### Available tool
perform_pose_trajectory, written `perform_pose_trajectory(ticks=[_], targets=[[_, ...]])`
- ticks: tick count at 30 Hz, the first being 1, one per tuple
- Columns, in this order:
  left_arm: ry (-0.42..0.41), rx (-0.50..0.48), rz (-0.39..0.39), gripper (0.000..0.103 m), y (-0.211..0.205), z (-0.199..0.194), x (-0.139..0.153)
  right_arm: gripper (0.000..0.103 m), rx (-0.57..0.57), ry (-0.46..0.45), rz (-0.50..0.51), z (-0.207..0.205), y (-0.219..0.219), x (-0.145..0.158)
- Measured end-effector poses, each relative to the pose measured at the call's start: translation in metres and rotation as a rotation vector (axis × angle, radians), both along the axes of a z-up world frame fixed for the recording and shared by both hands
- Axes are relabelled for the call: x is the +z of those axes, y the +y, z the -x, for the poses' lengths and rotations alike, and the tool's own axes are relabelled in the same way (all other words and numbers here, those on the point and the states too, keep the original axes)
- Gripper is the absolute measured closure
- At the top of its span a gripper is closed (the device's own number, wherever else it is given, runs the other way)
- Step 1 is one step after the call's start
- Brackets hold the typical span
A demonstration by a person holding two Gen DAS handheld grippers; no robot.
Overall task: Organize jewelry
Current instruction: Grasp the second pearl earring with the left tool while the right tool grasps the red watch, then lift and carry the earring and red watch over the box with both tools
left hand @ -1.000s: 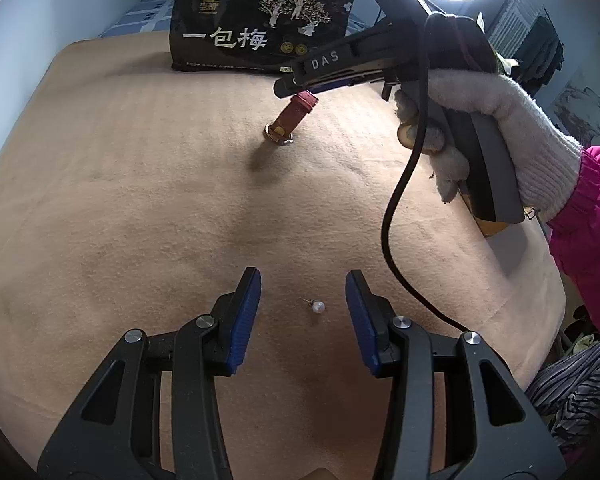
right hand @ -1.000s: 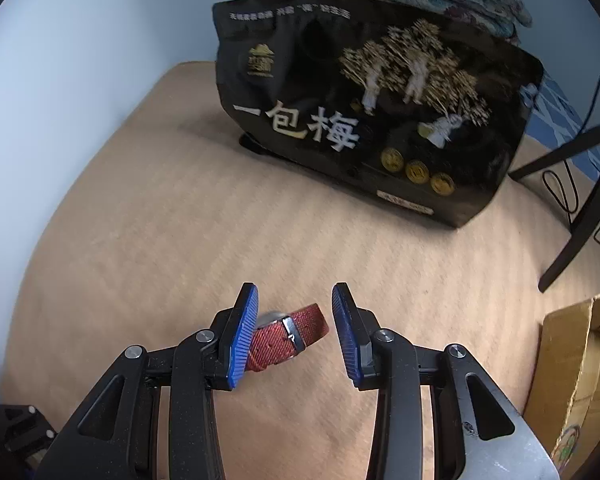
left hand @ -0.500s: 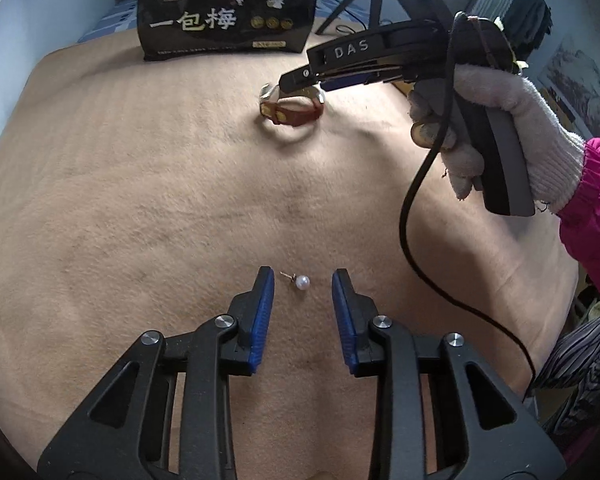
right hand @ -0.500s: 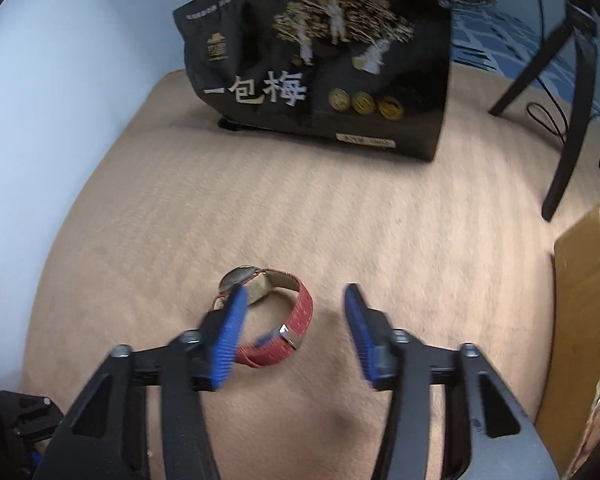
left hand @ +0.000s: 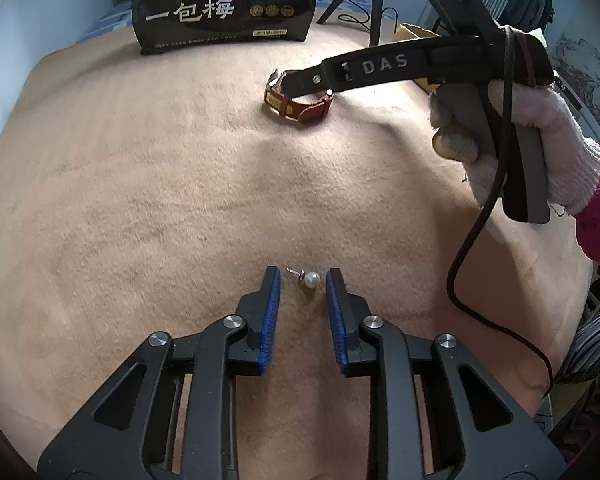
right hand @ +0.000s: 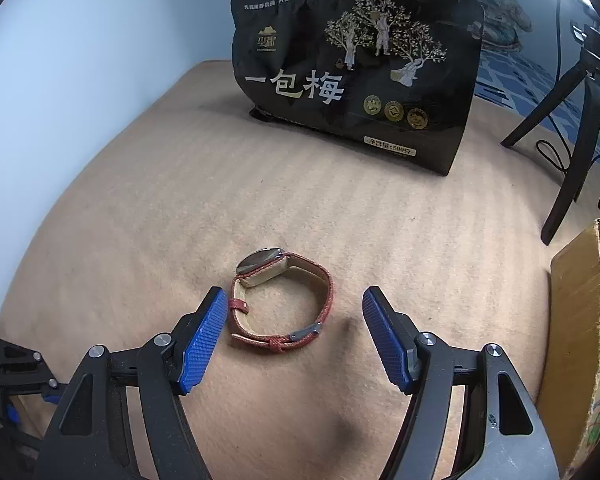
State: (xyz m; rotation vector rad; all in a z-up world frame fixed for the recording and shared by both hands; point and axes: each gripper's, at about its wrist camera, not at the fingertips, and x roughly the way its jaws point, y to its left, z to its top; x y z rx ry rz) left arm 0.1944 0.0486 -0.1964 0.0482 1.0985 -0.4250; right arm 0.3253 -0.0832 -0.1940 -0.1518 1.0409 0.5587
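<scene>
left tongs (left hand: pixel 303 280) closing around pearl earring (left hand: pixel 310 279) on tan blanket (left hand: pixel 160 184), pads not yet touching it. right tongs (right hand: pixel 292 312) opening, clear of red-strapped watch (right hand: pixel 284 304) lying between them. black snack bag (right hand: pixel 356 80) standing well behind.

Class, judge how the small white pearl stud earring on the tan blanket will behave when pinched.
The small white pearl stud earring is round and glossy, so it may slip from the closing left gripper. Its thin post probably limits rolling. The soft tan blanket may let it sink.
</scene>
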Motion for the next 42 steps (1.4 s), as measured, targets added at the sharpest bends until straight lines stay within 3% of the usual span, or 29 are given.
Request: perform_pose_trajectory(ticks=[5,17,21,26,42], targets=[[-0.005,0.005,-0.026,0.095,-0.001,0.000,-0.007,0.033,0.004,0.007,0.004,-0.003,0.010,-0.006],[-0.016,0.021,-0.012,0.096,0.003,0.001,-0.005,0.033,0.017,-0.020,0.077,-0.013,0.022,-0.016],[-0.015,0.030,-0.007,0.096,0.004,0.003,-0.004,0.045,0.020,-0.015,0.074,-0.011,0.023,-0.016],[-0.020,0.040,-0.012,0.096,0.007,0.003,-0.001,0.046,0.008,-0.020,0.072,-0.008,0.021,-0.013],[-0.094,0.093,0.001,0.096,0.022,0.008,0.032,0.046,-0.064,-0.078,-0.015,0.040,-0.056,0.052]])
